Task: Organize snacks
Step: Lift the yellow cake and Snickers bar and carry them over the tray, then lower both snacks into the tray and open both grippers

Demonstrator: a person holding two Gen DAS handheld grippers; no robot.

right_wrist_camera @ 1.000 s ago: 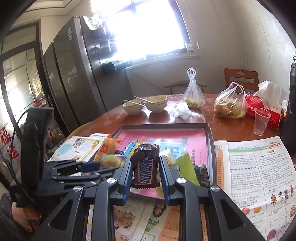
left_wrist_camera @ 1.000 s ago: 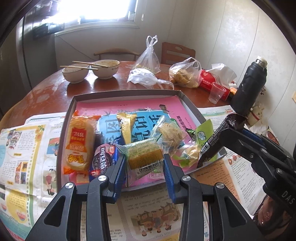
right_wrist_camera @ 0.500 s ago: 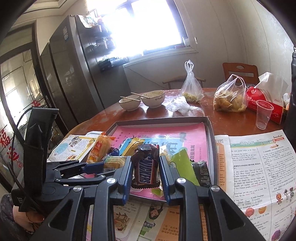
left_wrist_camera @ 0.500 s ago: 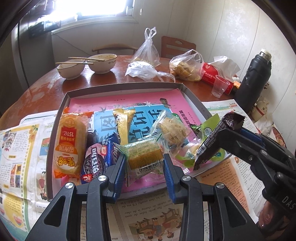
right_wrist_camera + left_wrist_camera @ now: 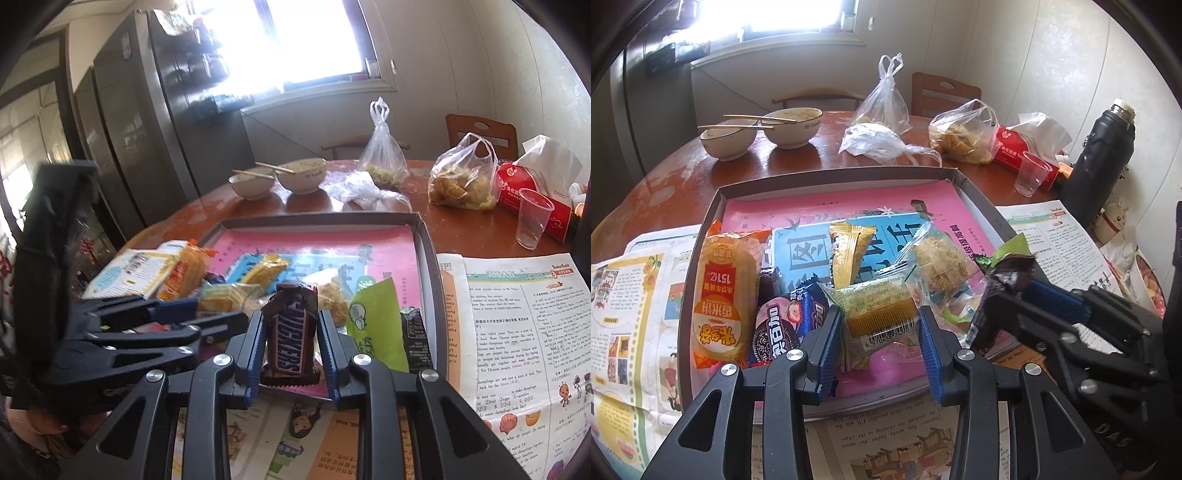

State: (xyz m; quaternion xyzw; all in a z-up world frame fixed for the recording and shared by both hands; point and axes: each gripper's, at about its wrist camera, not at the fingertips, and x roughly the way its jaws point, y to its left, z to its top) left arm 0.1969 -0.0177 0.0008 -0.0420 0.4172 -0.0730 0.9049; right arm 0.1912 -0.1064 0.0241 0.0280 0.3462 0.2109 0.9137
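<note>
A grey tray (image 5: 979,195) lined with a pink sheet holds several snacks: an orange rice-cracker pack (image 5: 722,291), a blue Oreo pack (image 5: 779,325), a gold wrapper (image 5: 849,251) and a clear-wrapped cake (image 5: 940,262). My left gripper (image 5: 877,326) is shut on a clear-wrapped yellow-green cake (image 5: 882,310) over the tray's near edge. My right gripper (image 5: 290,334) is shut on a Snickers bar (image 5: 291,332), held upright over the tray's near edge (image 5: 430,258). It also shows at the right of the left wrist view (image 5: 1008,291). A green packet (image 5: 376,321) lies beside it.
Newspapers (image 5: 517,332) lie under and around the tray on the round wooden table (image 5: 665,184). Behind the tray stand two bowls with chopsticks (image 5: 757,129), plastic bags (image 5: 964,133), a red tissue pack (image 5: 1019,147), a plastic cup (image 5: 1030,173) and a black flask (image 5: 1104,155). A fridge (image 5: 147,129) stands at the left.
Both grippers have moved a little forward and lower over the tray's near edge, each still holding its snack. The right gripper has come closer to the left one.
</note>
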